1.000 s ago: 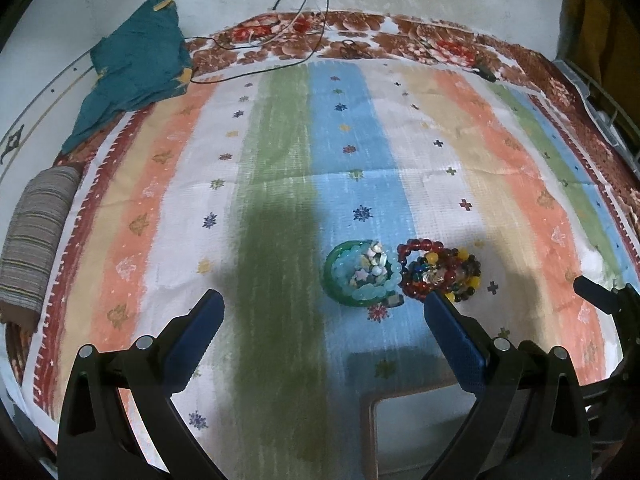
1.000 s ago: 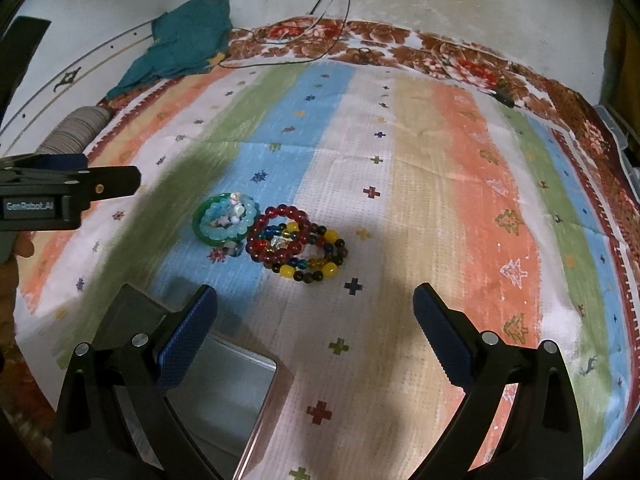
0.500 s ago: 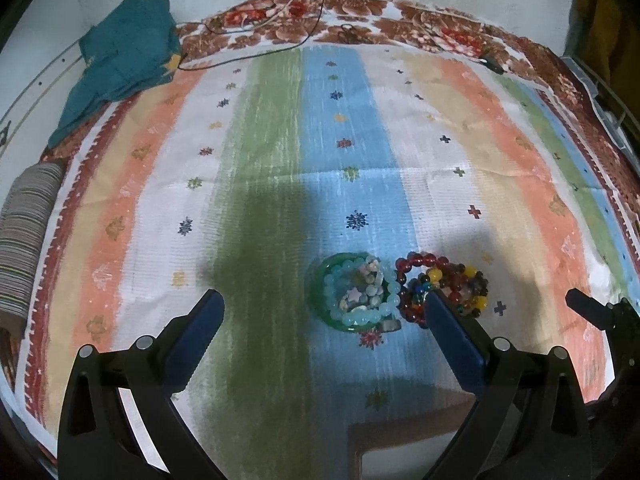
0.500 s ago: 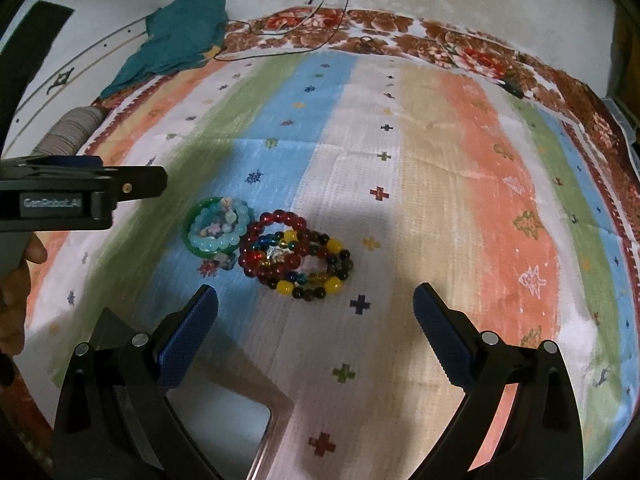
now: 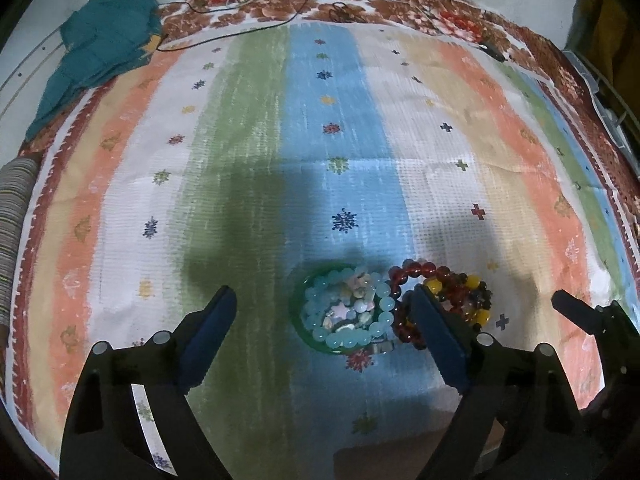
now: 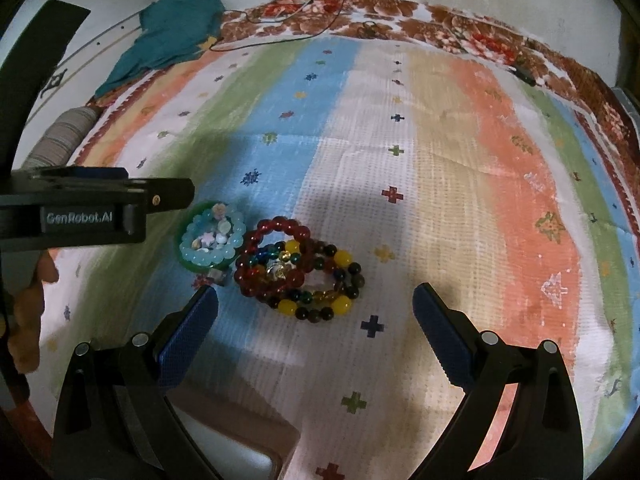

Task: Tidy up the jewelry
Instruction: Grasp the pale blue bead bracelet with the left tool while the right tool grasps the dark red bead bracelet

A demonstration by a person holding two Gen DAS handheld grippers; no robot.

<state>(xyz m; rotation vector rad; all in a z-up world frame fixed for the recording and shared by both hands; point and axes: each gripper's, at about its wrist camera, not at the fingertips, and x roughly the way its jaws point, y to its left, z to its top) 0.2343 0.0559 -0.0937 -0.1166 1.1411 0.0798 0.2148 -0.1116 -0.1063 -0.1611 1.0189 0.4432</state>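
Bracelets lie ahead of us on the striped bedspread (image 5: 460, 128): the pale blue bead bracelet (image 5: 346, 312) sits between the left hand-held gripper (image 5: 322, 314) jaws, which have just narrowed but touch nothing. The red and yellow bead bracelets (image 6: 296, 270) lie beyond the wide, empty right hand-held gripper (image 6: 316, 304). Both piles loom larger than a second ago.

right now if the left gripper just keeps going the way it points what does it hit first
Probably bare cloth. The left gripper has open jaws, which have just been closing slightly with nothing between them. The green bangle with pale beads lies just right of centre, so its right finger may clip it; depth is unclear.
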